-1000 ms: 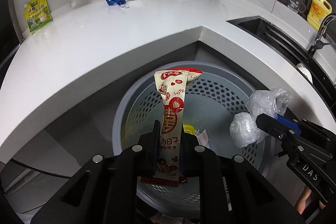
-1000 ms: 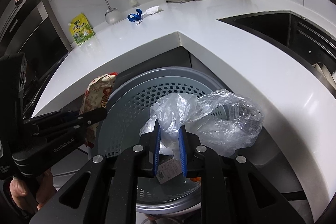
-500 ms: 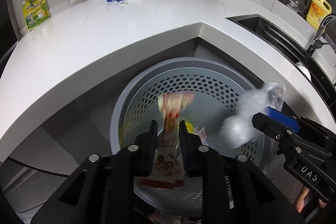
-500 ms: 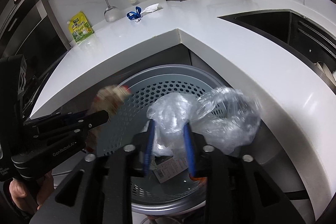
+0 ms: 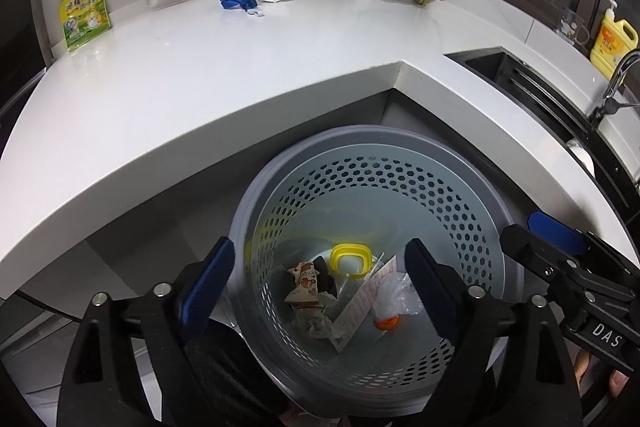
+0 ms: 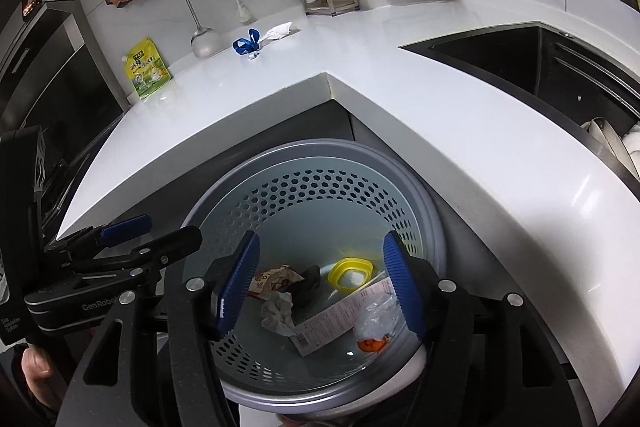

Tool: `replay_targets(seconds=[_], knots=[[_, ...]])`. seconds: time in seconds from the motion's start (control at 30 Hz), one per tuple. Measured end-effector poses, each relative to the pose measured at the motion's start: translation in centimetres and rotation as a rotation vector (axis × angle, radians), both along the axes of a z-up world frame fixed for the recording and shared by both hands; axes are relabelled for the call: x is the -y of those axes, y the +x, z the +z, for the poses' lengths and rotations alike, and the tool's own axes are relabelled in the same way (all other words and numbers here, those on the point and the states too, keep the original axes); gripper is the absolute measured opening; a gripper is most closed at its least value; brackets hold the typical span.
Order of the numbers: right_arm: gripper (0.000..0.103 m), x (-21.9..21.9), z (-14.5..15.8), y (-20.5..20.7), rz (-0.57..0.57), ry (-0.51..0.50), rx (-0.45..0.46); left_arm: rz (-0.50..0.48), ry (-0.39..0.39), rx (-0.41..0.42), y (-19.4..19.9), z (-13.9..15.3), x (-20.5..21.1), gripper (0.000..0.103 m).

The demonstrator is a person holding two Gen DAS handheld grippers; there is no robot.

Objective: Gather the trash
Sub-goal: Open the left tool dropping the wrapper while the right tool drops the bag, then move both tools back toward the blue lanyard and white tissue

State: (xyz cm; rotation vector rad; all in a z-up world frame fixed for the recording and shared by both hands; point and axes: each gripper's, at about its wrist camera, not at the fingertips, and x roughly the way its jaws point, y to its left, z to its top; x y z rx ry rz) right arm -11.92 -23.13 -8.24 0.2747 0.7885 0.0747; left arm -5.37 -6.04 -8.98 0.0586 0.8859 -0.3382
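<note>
Both the left gripper (image 5: 316, 279) and right gripper (image 6: 320, 283) were opened wide, and the snack wrapper (image 5: 305, 281) and plastic bag (image 6: 374, 315) were dropped into the perforated bin (image 5: 360, 171) below the fingers, so that collection step was judged complete.

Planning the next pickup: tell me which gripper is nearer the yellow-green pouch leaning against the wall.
Left. The left gripper hovers open over the grey perforated bin, on the side toward the yellow-green pouch; the right gripper hangs open beside it, farther away.
</note>
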Motion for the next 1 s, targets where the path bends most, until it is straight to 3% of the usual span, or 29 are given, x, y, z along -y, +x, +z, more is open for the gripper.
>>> replay_targets(seconds=[0.13, 0.63, 1.0], knots=[[0.067, -0.1, 0.3, -0.3, -0.005, -0.008, 0.018, 0.019, 0.006, 0.03, -0.1, 0.5, -0.2, 0.096], [0.077, -0.3, 1.4, -0.6, -0.042, -0.058, 0.074, 0.066, -0.005, 0.07, -0.1, 1.8, -1.4, 0.097], [0.077, -0.5, 3.7, 1.7, -0.001, -0.081, 0.111, 0.084, -0.038, 0.13, 1.0, 4.3, -2.1, 0.097]])
